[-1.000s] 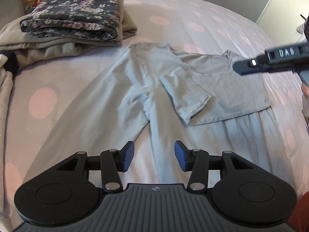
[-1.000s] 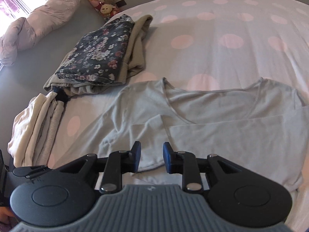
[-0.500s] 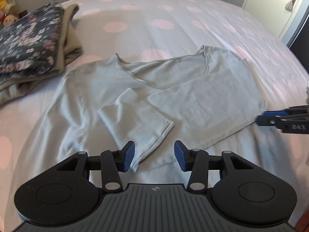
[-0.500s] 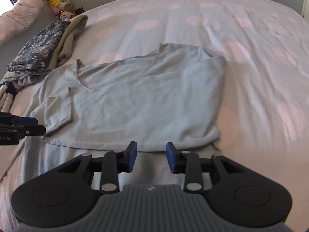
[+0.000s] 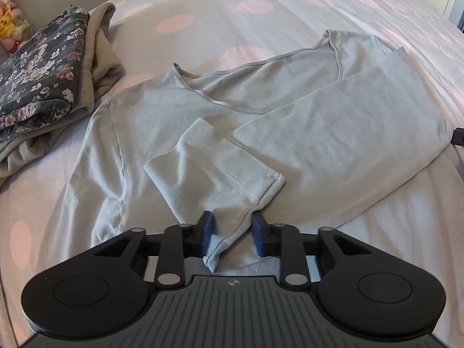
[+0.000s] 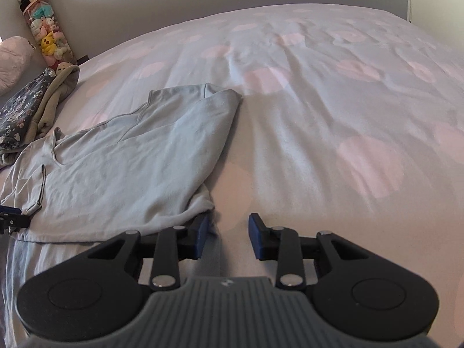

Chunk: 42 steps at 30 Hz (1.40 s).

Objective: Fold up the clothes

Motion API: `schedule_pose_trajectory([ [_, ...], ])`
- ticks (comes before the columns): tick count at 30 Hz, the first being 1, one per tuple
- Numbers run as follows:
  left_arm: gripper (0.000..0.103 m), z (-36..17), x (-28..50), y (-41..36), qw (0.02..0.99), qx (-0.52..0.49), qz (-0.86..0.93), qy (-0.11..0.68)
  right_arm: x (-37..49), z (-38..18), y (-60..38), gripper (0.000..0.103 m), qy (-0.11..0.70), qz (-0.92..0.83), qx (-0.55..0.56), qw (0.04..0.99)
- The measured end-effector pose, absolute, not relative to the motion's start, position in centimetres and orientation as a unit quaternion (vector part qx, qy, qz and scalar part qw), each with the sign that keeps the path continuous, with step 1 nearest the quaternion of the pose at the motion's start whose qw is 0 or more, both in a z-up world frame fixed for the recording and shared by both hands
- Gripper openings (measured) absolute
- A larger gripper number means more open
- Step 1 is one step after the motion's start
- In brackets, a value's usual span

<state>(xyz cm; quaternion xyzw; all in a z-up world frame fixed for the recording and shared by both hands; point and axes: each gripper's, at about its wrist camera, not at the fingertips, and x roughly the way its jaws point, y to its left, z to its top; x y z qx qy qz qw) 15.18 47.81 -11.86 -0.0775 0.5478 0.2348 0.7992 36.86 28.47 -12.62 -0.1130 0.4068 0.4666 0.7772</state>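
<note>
Left gripper (image 5: 233,233) has dropped onto the grey top (image 5: 290,121): jaws parted, sleeve cuff (image 5: 232,232) between them, not yet pinched. Right gripper (image 6: 227,239), empty and open, has reached the top's near right corner. Top lies half-folded on the bedspread (image 6: 333,101); floral stack (image 5: 37,69) beyond.

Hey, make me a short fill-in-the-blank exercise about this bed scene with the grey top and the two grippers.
1. The left gripper has its jaws open around the cuff of a folded-in ____ of the grey top.
2. The bedsheet is pale with ____ dots.
3. The right gripper is ____, with only sheet between its pads.
4. The floral garment rests on a ____ folded garment.

Missing words: sleeve; pink; open; beige
</note>
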Motion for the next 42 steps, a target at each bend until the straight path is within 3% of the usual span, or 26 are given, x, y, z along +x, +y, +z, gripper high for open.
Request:
schedule_pose_trajectory([
  [7, 0.006, -11.9, 16.0, 47.2, 0.792, -0.067, 0.248, 0.554, 37.6, -12.3, 27.9, 0.032, 0.406, 0.483, -0.087, 0.771],
  [9, 0.004, -12.0, 16.0, 47.0, 0.791, -0.069, 0.260, 0.550, 37.9, -12.2, 27.6, 0.008, 0.407, 0.484, -0.076, 0.771],
  [17, 0.002, -9.6, 13.9, 47.8, 0.793, -0.107, 0.308, 0.515, 38.8, -13.1, 26.3, 0.007, 0.433, 0.474, -0.054, 0.765],
  [26, 0.003, -9.8, 6.7, 51.6, 0.764, -0.236, 0.389, 0.458, 39.1, -13.6, 26.4, 0.007, 0.442, 0.474, -0.036, 0.761],
  [28, 0.006, -9.7, 6.0, 51.6, 0.765, -0.238, 0.388, 0.455, 39.2, -13.6, 26.4, 0.007, 0.441, 0.474, -0.037, 0.761],
  [32, 0.029, -9.2, 5.5, 51.8, 0.764, -0.235, 0.390, 0.457, 39.1, -13.7, 26.4, 0.007, 0.441, 0.474, -0.037, 0.762],
  [39, 0.051, -8.0, 7.0, 51.7, 0.764, -0.189, 0.342, 0.513, 39.0, -13.7, 26.5, 0.007, 0.436, 0.476, -0.046, 0.762],
  [42, 0.051, -7.9, 7.6, 51.5, 0.762, -0.167, 0.307, 0.546, 39.0, -13.6, 26.6, 0.007, 0.434, 0.477, -0.052, 0.763],
])
